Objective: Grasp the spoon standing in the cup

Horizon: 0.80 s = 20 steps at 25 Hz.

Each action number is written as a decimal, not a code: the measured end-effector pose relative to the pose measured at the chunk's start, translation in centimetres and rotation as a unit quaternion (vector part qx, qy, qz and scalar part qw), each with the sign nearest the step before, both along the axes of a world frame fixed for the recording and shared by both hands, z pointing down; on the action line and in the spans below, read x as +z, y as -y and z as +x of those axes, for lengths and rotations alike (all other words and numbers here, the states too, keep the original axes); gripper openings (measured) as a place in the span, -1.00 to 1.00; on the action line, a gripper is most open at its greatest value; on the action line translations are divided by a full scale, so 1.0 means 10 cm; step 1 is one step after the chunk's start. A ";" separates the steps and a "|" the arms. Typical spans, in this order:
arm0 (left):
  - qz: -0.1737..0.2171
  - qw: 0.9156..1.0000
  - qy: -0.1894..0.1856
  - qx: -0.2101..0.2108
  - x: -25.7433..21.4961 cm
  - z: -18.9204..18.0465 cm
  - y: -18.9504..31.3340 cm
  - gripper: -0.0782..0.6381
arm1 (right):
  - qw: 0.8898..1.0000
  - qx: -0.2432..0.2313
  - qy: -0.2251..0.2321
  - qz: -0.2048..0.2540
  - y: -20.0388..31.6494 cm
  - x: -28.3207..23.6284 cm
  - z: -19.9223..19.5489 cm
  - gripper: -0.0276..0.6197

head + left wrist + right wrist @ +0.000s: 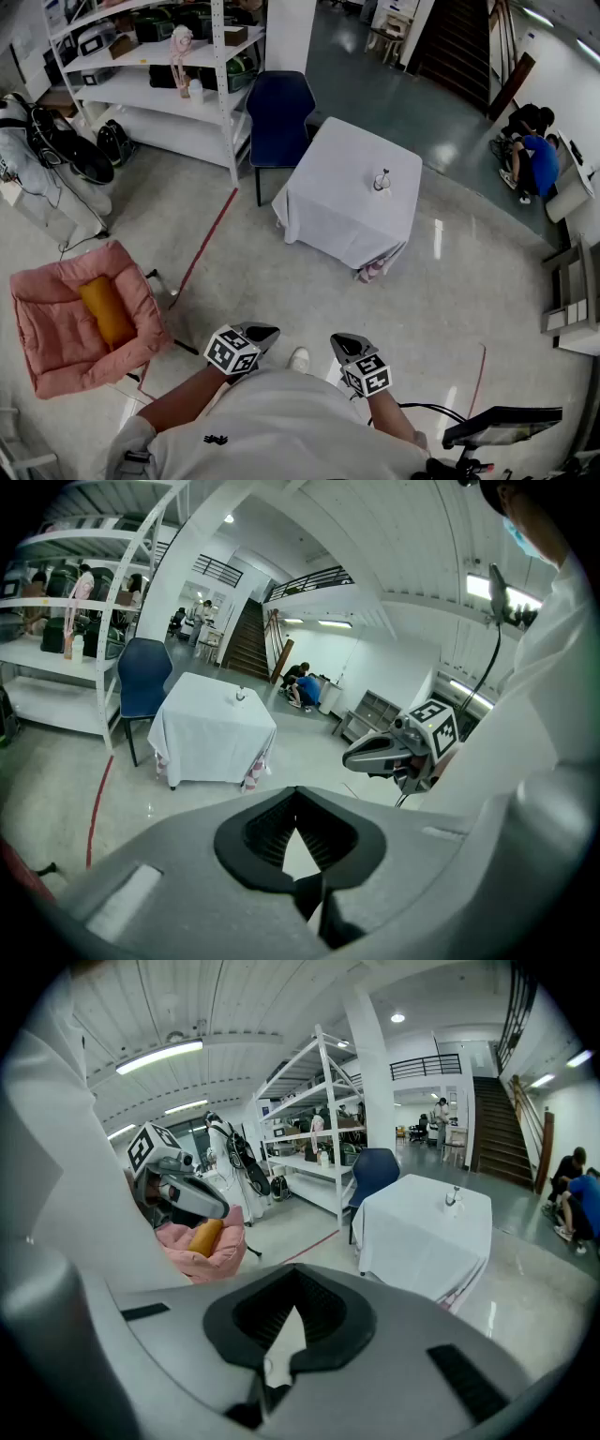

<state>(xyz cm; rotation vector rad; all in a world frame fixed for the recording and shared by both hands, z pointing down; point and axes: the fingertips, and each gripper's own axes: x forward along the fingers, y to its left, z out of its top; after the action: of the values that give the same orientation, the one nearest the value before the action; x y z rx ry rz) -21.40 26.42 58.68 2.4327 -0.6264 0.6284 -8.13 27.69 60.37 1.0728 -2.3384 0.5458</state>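
Observation:
A small cup with a spoon standing in it (382, 180) sits on a white-clothed table (337, 211) a few steps ahead of me. It shows tiny in the left gripper view as the cup (240, 695) and in the right gripper view as the cup (452, 1198). Both grippers are held close to my body, far from the table. My left gripper (260, 333) is shut with nothing in it, its jaws (298, 799) meeting at the tips. My right gripper (341, 343) is likewise shut and empty (298, 1274).
A blue chair (277, 112) stands behind the table, and white shelving (159, 84) is at the back left. A pink padded chair with an orange cushion (89, 314) is at my left. Red tape (206, 244) marks the floor. People crouch at the far right (532, 155).

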 end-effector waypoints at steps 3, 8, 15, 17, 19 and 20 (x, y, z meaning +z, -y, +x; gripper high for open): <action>0.011 1.000 0.004 0.015 -0.07 0.35 0.18 -0.75 | 1.000 0.012 0.000 0.001 0.10 0.00 0.32 -0.89; 0.025 1.000 0.012 0.014 -0.13 0.79 0.54 -0.75 | 1.000 0.017 0.009 -0.008 0.32 0.10 0.78 -0.89; 0.019 1.000 0.016 0.008 -0.17 1.12 0.94 -0.75 | 0.998 0.025 0.047 -0.022 0.76 0.21 1.13 -0.89; 0.018 1.000 0.020 0.008 -0.13 1.17 1.12 -0.75 | 0.998 0.031 0.052 -0.023 0.94 0.24 1.20 -0.89; 0.017 1.000 0.020 0.010 -0.09 1.21 1.34 -0.75 | 0.998 0.037 0.054 -0.021 1.17 0.28 1.26 -0.89; 0.018 1.000 0.017 0.012 -0.06 1.22 1.48 -0.75 | 0.998 0.040 0.054 -0.019 1.30 0.31 1.27 -0.87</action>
<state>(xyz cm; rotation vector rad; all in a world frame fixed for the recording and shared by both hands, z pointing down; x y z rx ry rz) -9.23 11.64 58.12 2.4708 -0.6283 0.6758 4.54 14.68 63.47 1.1486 -2.3761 0.6910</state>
